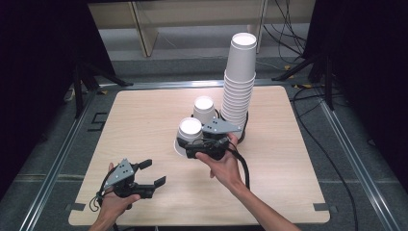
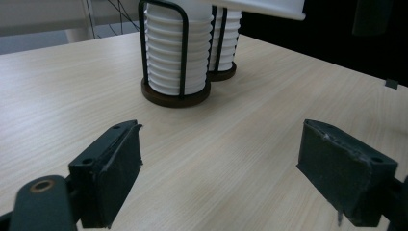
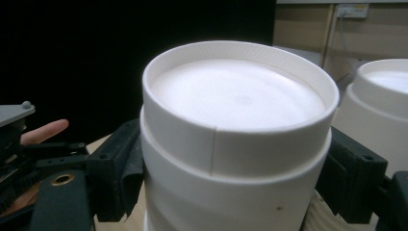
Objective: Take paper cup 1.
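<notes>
An upside-down white paper cup (image 1: 190,129) with a second cup nested under it sits between the jaws of my right gripper (image 1: 188,143), at mid table. In the right gripper view the black pads (image 3: 120,168) press both sides of the cup (image 3: 235,120). Just behind it stands a short cup stack (image 1: 204,109), and to the right a tall cup stack (image 1: 239,82) in a black wire holder. My left gripper (image 1: 154,172) rests near the table's front left with its jaws open and bare wood between them (image 2: 221,163).
The left gripper view shows two black wire holders (image 2: 175,53) full of white cups on round dark bases. The light wooden table (image 1: 144,120) has bare room on its left and right sides. Cables and stand legs lie on the floor beyond the far edge.
</notes>
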`<action>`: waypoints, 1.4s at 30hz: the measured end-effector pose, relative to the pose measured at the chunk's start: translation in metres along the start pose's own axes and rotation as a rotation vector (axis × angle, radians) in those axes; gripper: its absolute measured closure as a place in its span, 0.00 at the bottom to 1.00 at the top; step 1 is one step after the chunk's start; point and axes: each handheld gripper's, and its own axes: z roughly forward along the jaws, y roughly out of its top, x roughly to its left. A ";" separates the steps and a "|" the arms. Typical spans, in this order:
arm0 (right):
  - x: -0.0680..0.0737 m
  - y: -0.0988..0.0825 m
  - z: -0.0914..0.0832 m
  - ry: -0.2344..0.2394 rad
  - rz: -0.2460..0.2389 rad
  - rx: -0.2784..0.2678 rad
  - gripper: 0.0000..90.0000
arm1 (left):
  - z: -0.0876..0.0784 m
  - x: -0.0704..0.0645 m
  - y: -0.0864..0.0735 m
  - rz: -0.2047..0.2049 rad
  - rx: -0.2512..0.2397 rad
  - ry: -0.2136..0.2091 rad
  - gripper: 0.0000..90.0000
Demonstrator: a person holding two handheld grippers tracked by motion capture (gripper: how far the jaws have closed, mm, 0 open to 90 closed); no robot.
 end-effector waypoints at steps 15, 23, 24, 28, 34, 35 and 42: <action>0.020 -0.020 0.016 0.103 -0.032 0.033 0.23 | -0.001 -0.003 0.003 -0.015 -0.043 -0.020 0.16; 0.030 -0.026 0.018 0.148 -0.020 0.061 0.23 | 0.006 -0.009 0.005 0.009 -0.044 -0.048 0.16; 0.030 -0.027 0.018 0.147 -0.042 0.063 0.23 | 0.009 -0.010 0.004 0.005 -0.067 -0.061 0.16; 0.034 -0.030 0.018 0.162 -0.021 0.086 0.23 | 0.008 -0.012 0.005 0.015 -0.038 -0.056 0.16; 0.036 -0.035 0.022 0.195 -0.036 0.082 0.23 | 0.011 -0.012 0.006 0.009 -0.030 -0.070 0.16; 0.037 -0.036 0.022 0.206 -0.029 0.087 0.23 | 0.012 -0.013 0.006 0.013 -0.028 -0.076 0.16; 0.038 -0.038 0.024 0.223 -0.044 0.087 0.23 | 0.018 -0.015 0.005 0.013 -0.040 -0.094 0.10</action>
